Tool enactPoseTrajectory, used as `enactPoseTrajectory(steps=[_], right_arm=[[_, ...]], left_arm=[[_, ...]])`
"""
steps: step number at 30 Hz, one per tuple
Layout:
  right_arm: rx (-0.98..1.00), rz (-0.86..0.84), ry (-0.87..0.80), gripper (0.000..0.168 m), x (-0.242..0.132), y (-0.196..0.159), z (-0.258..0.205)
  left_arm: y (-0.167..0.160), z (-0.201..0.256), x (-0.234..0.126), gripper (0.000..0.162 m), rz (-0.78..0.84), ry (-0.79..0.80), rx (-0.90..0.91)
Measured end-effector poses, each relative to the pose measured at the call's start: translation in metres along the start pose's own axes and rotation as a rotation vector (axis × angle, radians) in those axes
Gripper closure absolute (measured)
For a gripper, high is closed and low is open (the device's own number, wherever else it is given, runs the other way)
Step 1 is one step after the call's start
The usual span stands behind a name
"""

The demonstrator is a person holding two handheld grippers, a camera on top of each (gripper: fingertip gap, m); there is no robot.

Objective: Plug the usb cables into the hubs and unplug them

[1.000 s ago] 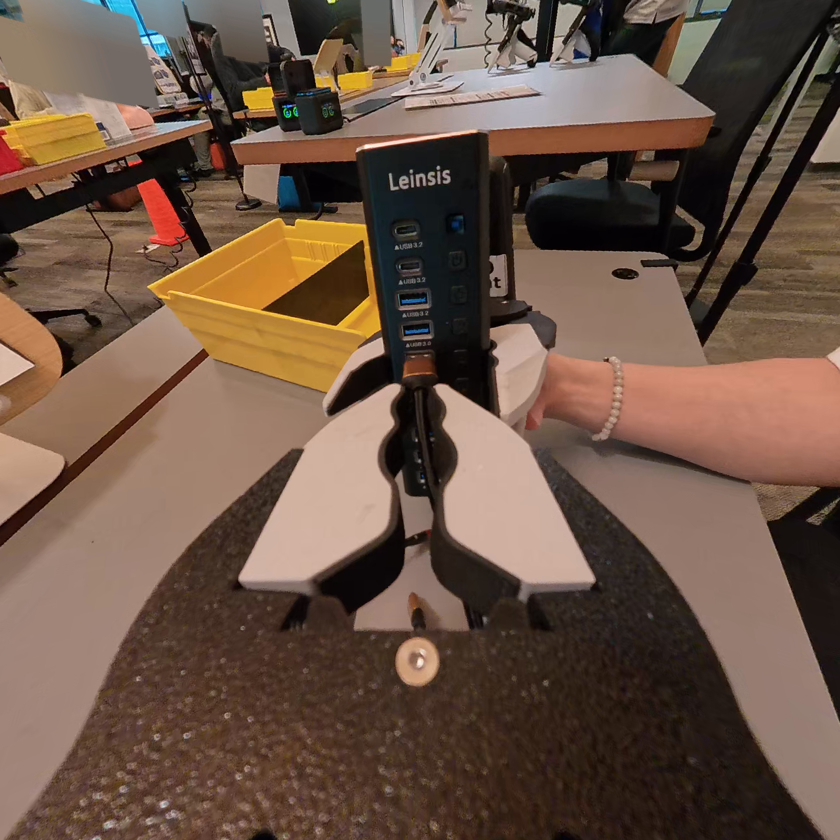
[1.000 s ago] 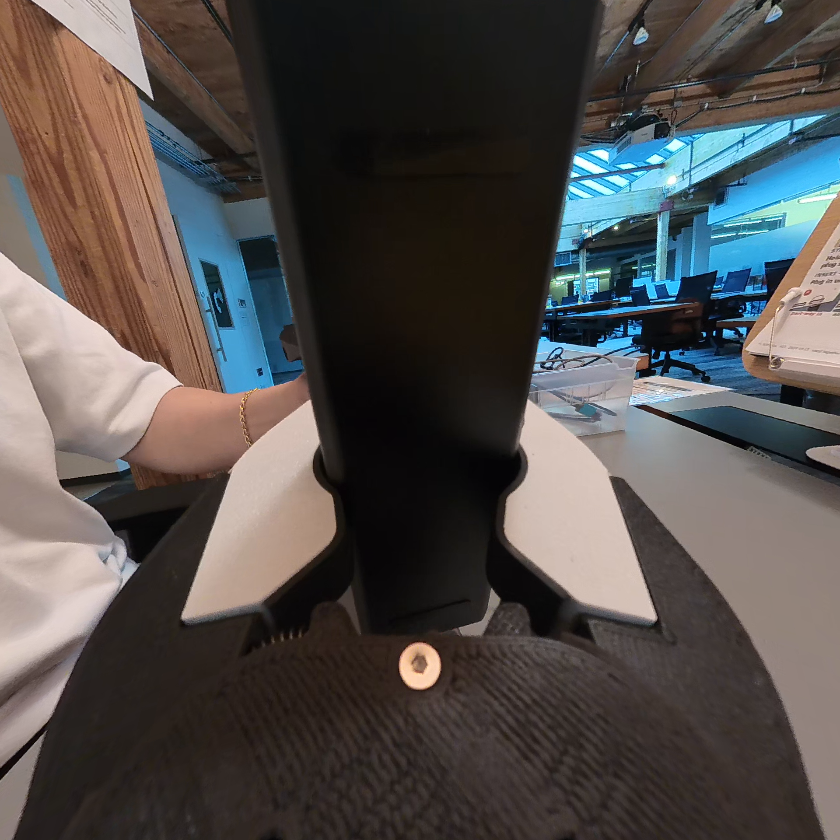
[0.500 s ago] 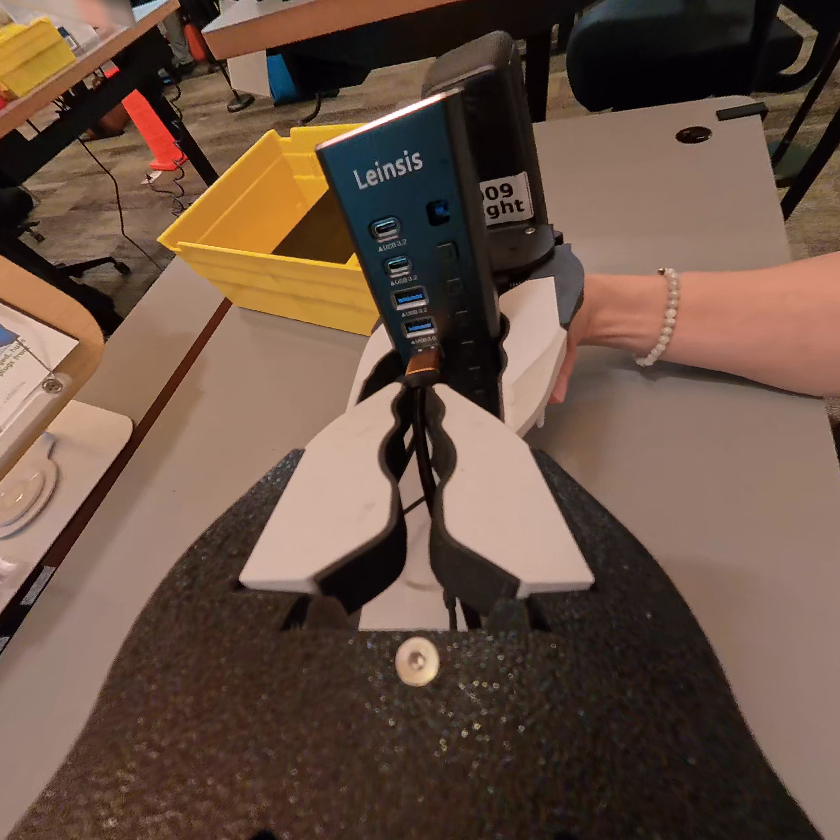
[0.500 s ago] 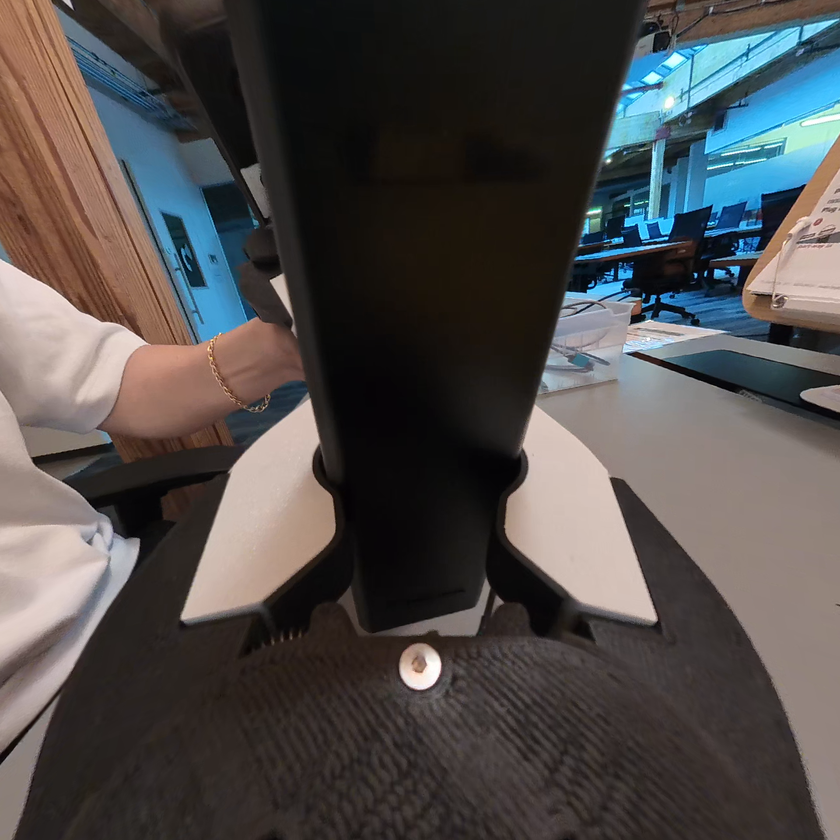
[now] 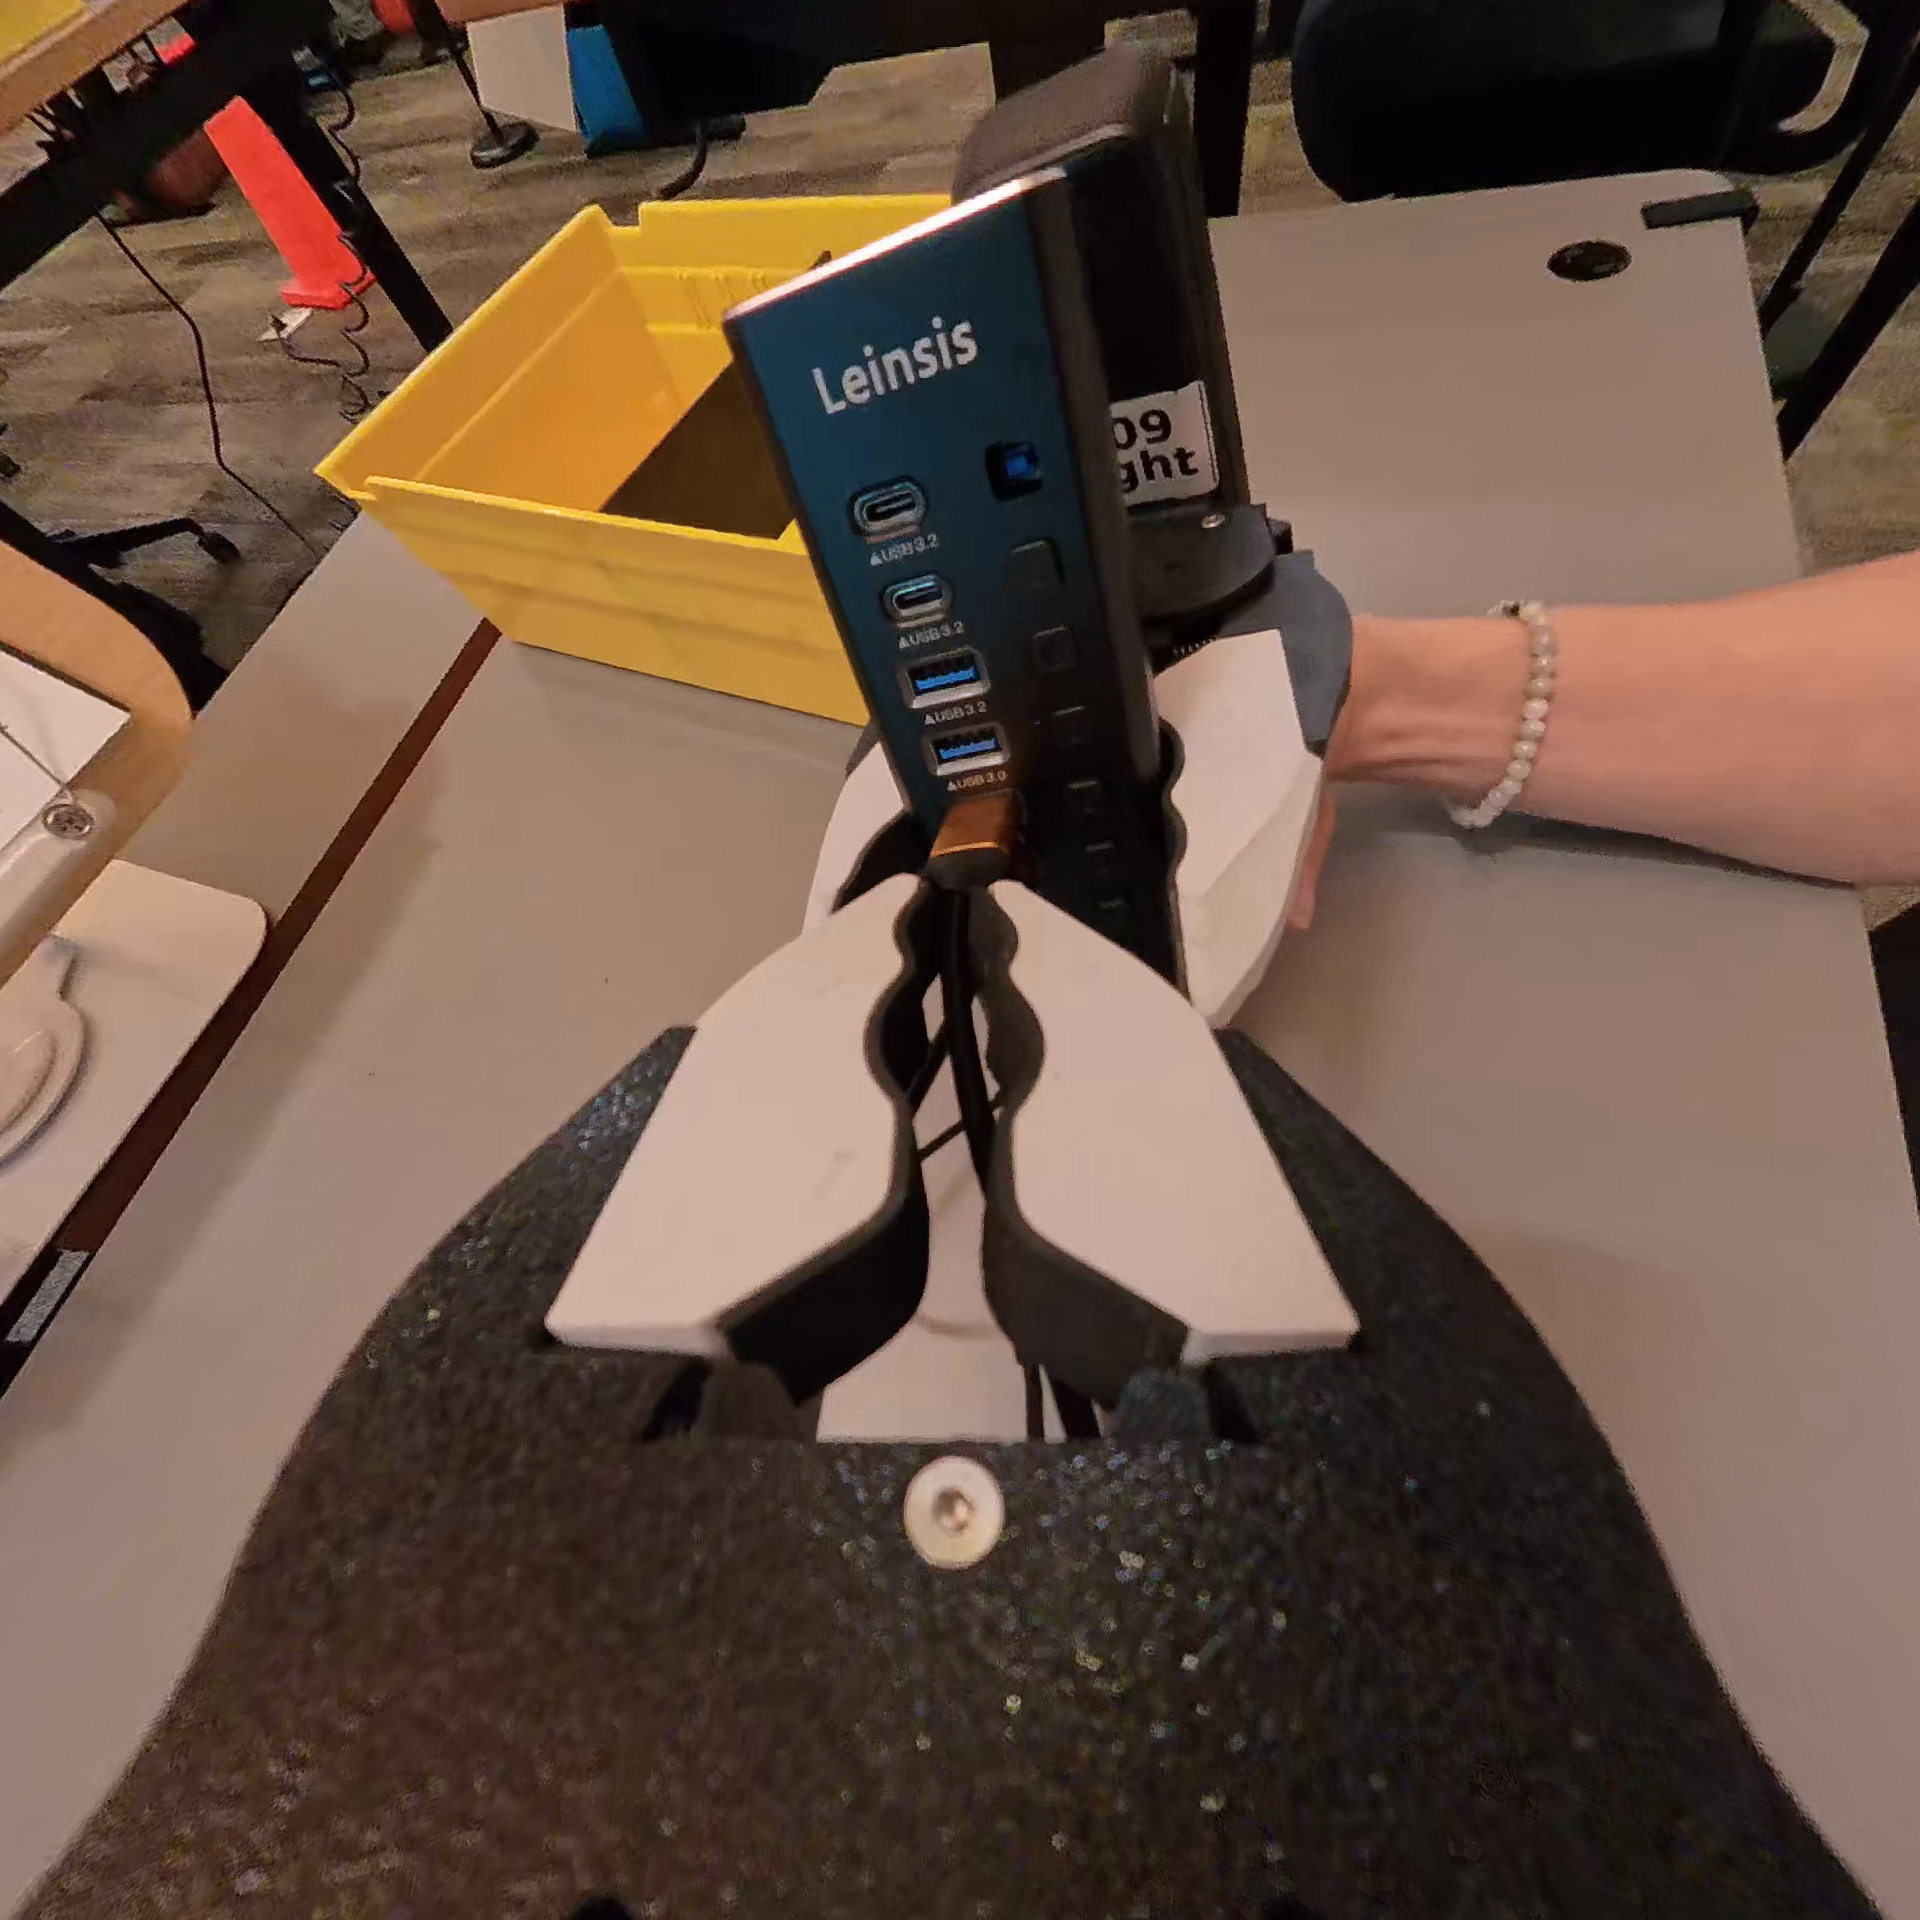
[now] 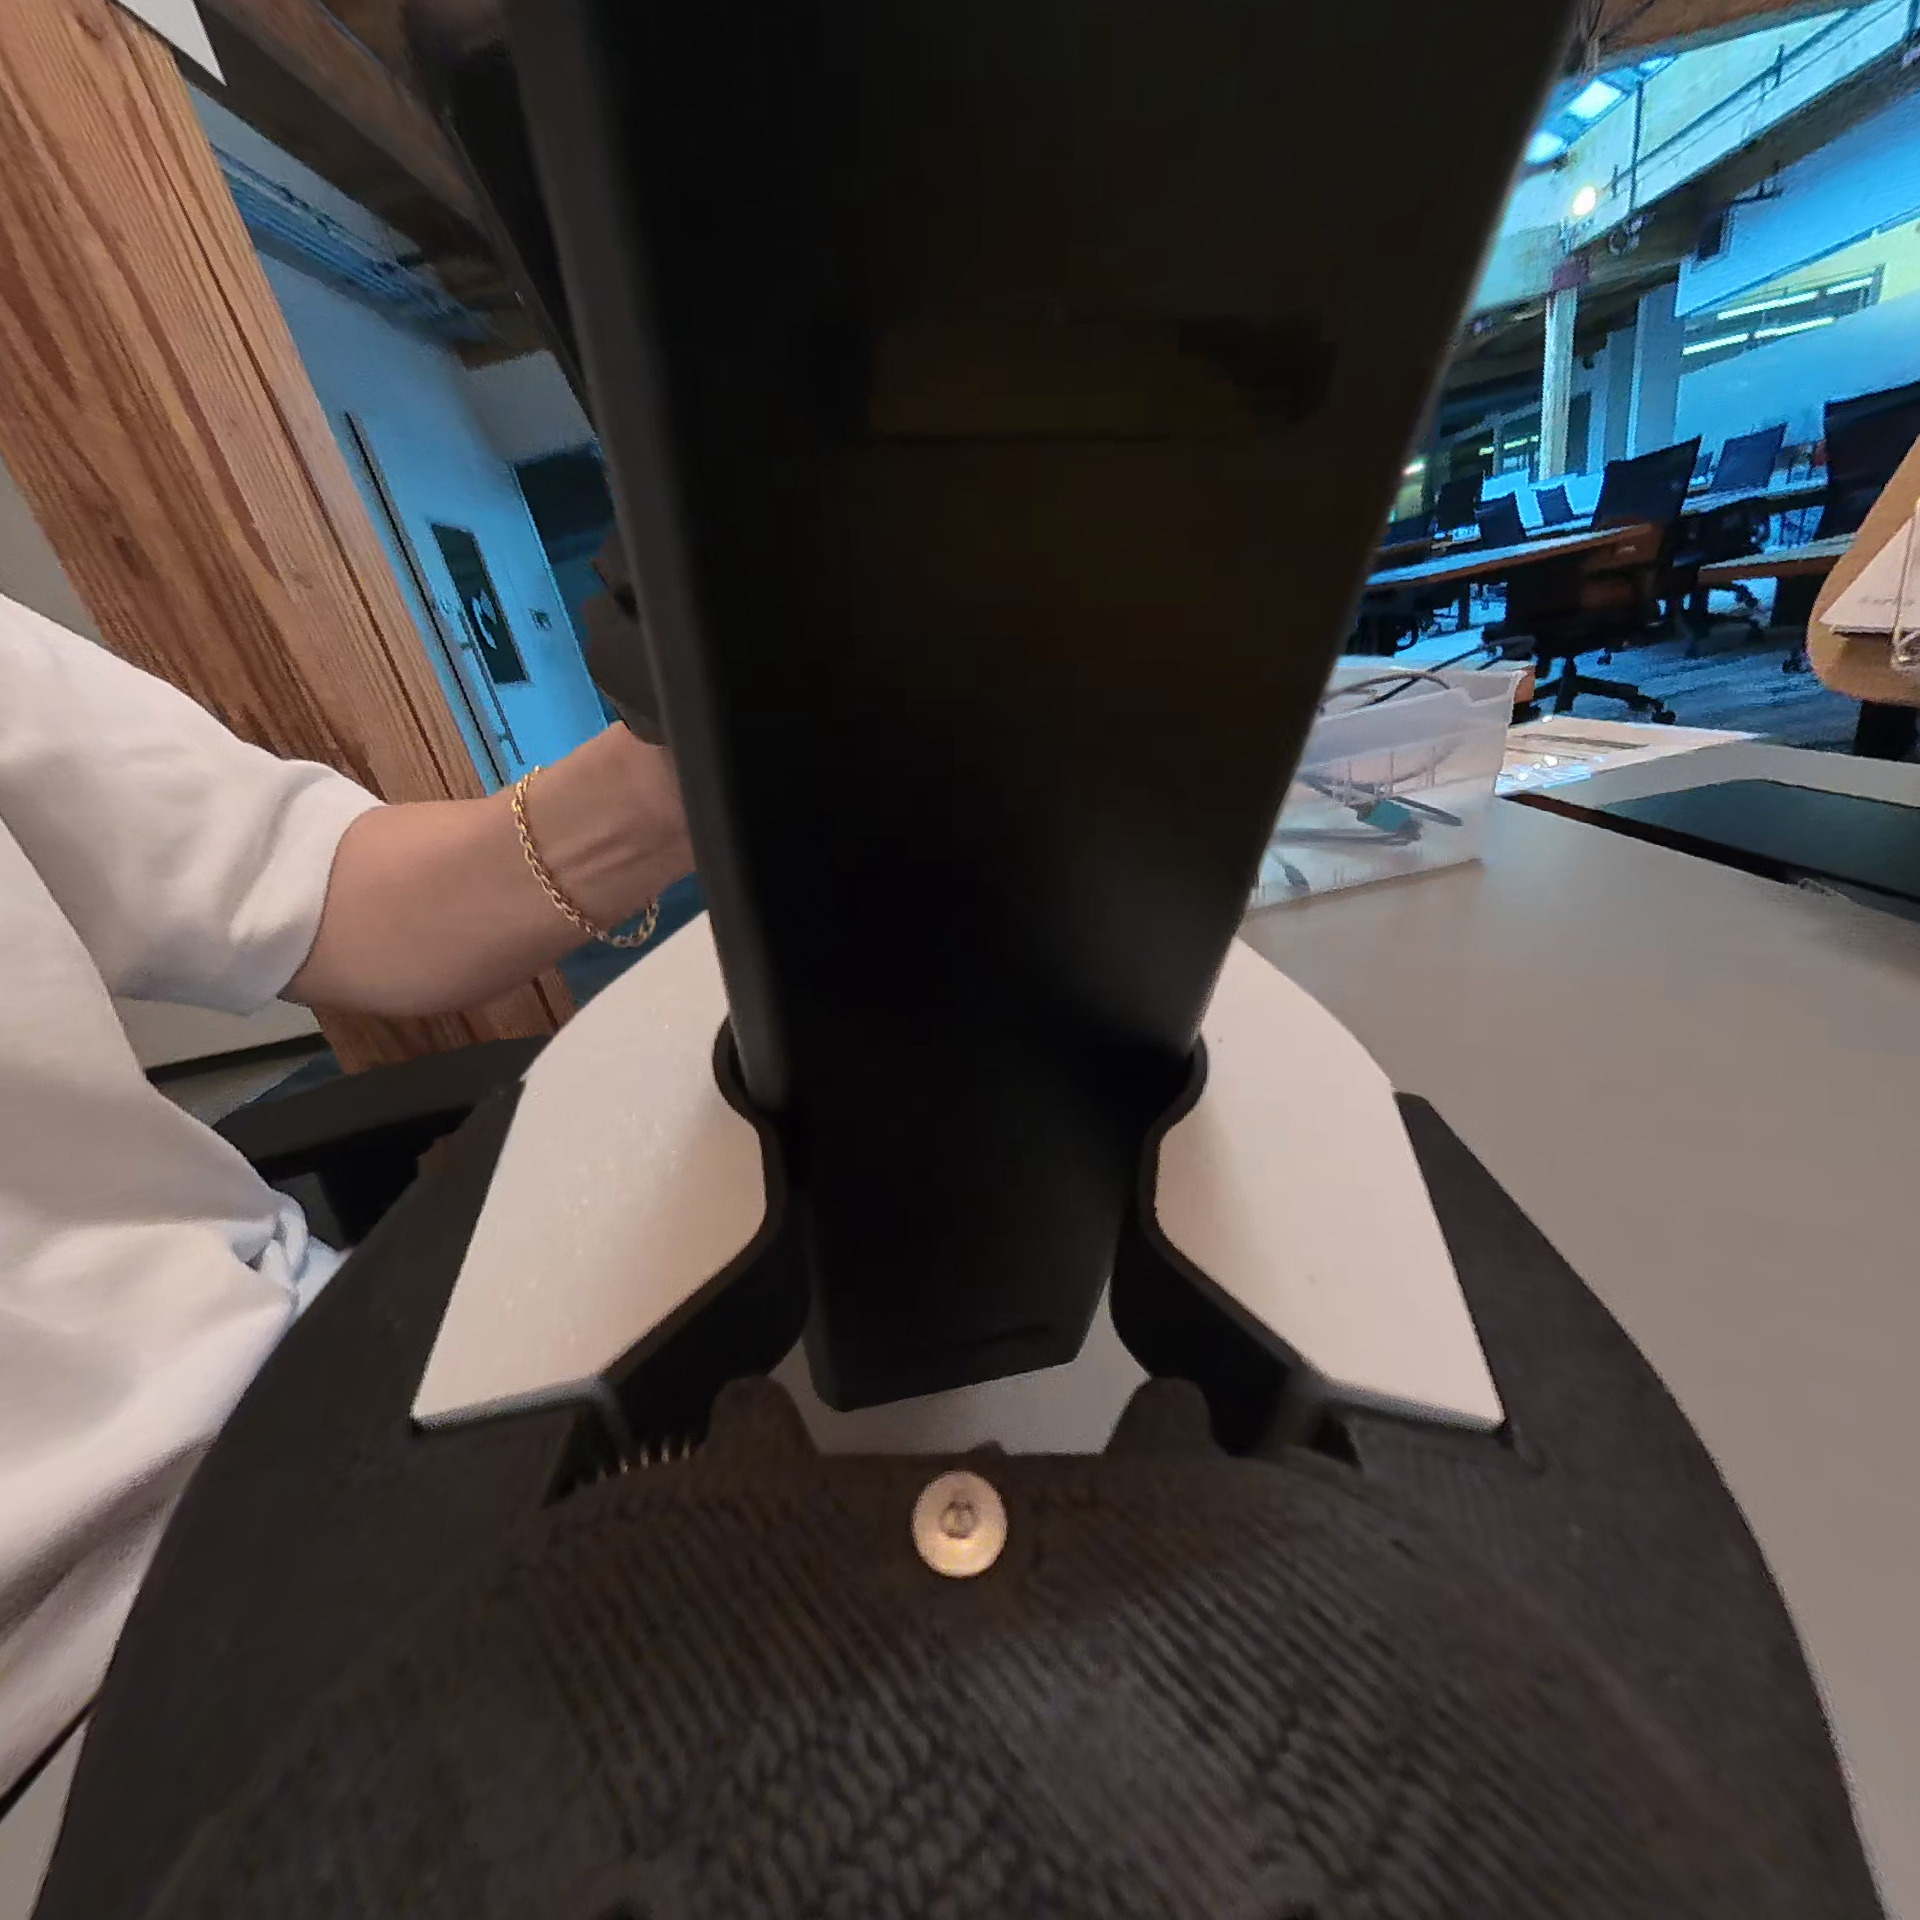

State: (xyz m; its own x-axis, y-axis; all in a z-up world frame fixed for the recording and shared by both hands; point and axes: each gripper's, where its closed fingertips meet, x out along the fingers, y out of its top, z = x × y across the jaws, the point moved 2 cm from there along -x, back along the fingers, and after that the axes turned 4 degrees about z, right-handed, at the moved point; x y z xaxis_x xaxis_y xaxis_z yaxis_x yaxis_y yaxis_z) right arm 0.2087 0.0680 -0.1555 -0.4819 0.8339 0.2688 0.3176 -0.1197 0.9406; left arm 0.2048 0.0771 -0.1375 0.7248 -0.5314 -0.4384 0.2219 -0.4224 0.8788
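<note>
Tilted further toward me than a second ago, the hub stands just past my left gripper, whose fingers pinch the black cable below its copper plug. From my right gripper, clamped on the hub's base, its dark back fills the view.

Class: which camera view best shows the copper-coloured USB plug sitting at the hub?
The left wrist view: the USB plug sits at the hub's port face, beyond the left tongs. In the right wrist view the hub's dark back hides it.
</note>
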Motion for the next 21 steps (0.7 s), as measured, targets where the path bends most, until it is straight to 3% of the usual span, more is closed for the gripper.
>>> enactPoseTrajectory(steps=[4, 6, 9, 11, 15, 21], right_arm=[[-0.073, -0.014, -0.021, 0.093, -0.009, 0.009, 0.001], [-0.104, 0.022, -0.041, 0.094, -0.011, 0.02, 0.0], [-0.134, 0.056, -0.089, 0.094, -0.019, 0.04, 0.0], [-0.168, 0.06, -0.121, 0.095, -0.023, 0.053, -0.002], [-0.234, 0.067, -0.146, 0.095, -0.023, 0.08, -0.016], [-0.323, 0.164, -0.191, 0.095, -0.027, 0.138, -0.044]], left_arm=[[0.007, 0.001, 0.006, 0.156, 0.064, 0.025, -0.037], [0.02, -0.003, -0.003, 0.137, 0.168, 0.085, -0.061], [0.041, -0.029, -0.051, 0.122, 0.373, 0.328, -0.102], [0.042, -0.044, -0.092, 0.122, 0.459, 0.47, -0.121], [0.008, -0.048, -0.132, 0.121, 0.501, 0.535, -0.205], [-0.077, -0.025, -0.123, 0.118, 0.379, 0.478, -0.354]])
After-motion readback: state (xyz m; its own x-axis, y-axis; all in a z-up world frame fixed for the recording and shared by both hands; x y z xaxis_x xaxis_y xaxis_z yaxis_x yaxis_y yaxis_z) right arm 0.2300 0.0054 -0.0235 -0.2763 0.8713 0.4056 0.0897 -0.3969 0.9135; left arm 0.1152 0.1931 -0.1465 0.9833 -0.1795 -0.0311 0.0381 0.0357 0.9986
